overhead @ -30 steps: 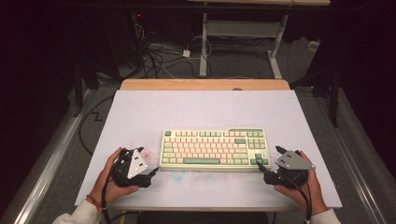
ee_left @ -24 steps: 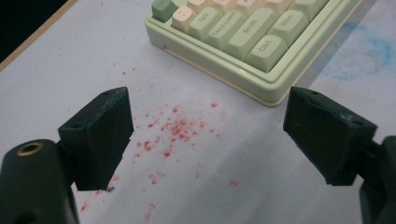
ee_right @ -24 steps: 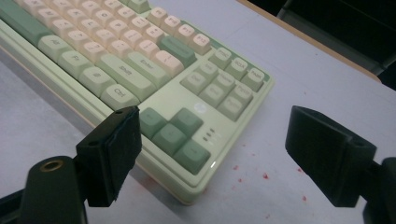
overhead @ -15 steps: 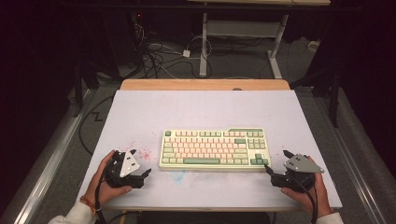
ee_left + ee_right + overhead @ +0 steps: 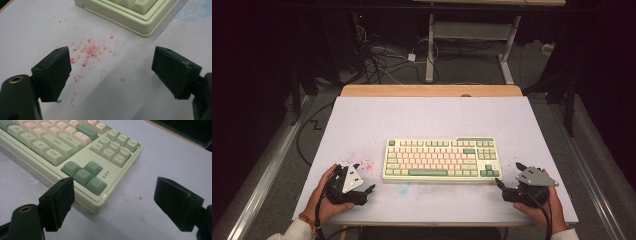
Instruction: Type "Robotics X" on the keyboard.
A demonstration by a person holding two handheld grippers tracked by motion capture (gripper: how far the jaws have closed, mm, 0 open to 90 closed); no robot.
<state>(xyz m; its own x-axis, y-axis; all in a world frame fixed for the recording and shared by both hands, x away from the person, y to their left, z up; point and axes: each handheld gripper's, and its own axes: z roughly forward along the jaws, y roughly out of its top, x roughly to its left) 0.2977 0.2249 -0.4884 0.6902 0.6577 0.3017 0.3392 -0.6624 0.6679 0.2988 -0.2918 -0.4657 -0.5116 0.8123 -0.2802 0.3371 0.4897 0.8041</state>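
A pale green keyboard (image 5: 442, 159) with cream and green keys lies flat in the middle of the white table (image 5: 432, 120). My left gripper (image 5: 364, 178) rests on the table just left of the keyboard's near left corner (image 5: 140, 23), open with nothing between its jaws. My right gripper (image 5: 509, 177) sits off the keyboard's near right corner, also open and empty. In the right gripper view the arrow keys (image 5: 83, 173) lie just ahead of the left jaw, and the keyboard corner reaches between the jaws.
Red specks (image 5: 91, 51) stain the table between the left jaws, and a faint blue smudge (image 5: 402, 188) lies near the front edge. Cables (image 5: 382, 60) and desk legs (image 5: 430, 50) stand on the floor beyond the table's wooden far edge (image 5: 432, 90).
Both grippers have drawn back from the keyboard's near corners toward the front edge of the table. The keyboard has not moved.
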